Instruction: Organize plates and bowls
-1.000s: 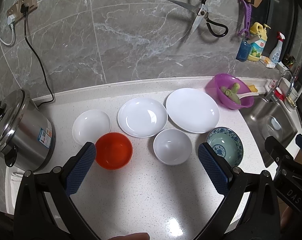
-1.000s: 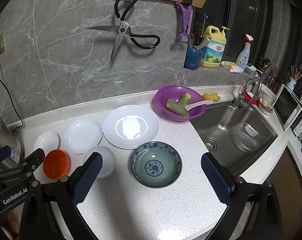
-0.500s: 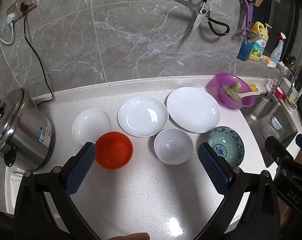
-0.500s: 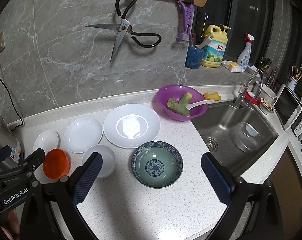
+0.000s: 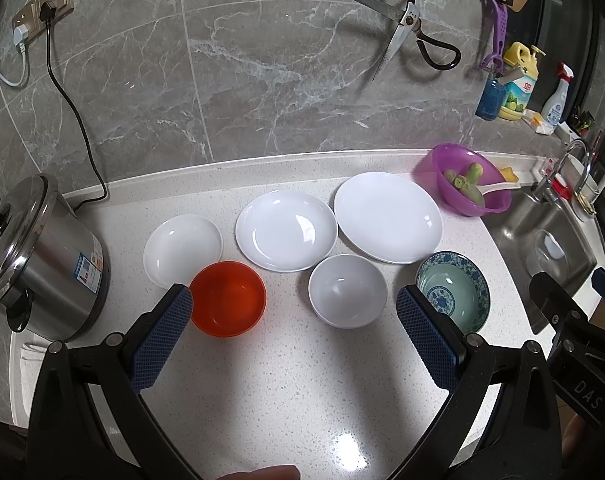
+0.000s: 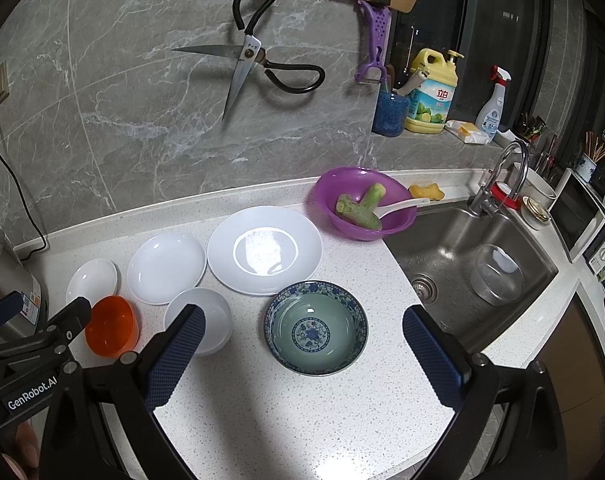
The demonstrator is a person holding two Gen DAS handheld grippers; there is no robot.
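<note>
Three white plates lie in a row on the counter: a small one [image 5: 182,248], a medium one [image 5: 286,230] and a large one [image 5: 388,216]. In front of them stand an orange bowl [image 5: 226,298], a white bowl [image 5: 346,290] and a blue-patterned green bowl [image 5: 454,294]. My left gripper [image 5: 294,332] hovers open above the counter, just short of the orange and white bowls, holding nothing. My right gripper [image 6: 302,356] is open too, with the patterned bowl [image 6: 316,328] between its fingers' line and the white bowl [image 6: 200,318] by its left finger.
A steel pot [image 5: 34,260] stands at the left with its cord to a wall socket. A purple bowl [image 6: 366,204] with vegetable pieces and a spoon sits beside the sink [image 6: 474,260]. Scissors [image 6: 254,64] hang on the wall. Bottles [image 6: 432,94] line the ledge.
Both views have shifted very slightly; the dishes sit a touch higher in the left wrist view. Nothing on the counter has moved and both grippers stay open.
</note>
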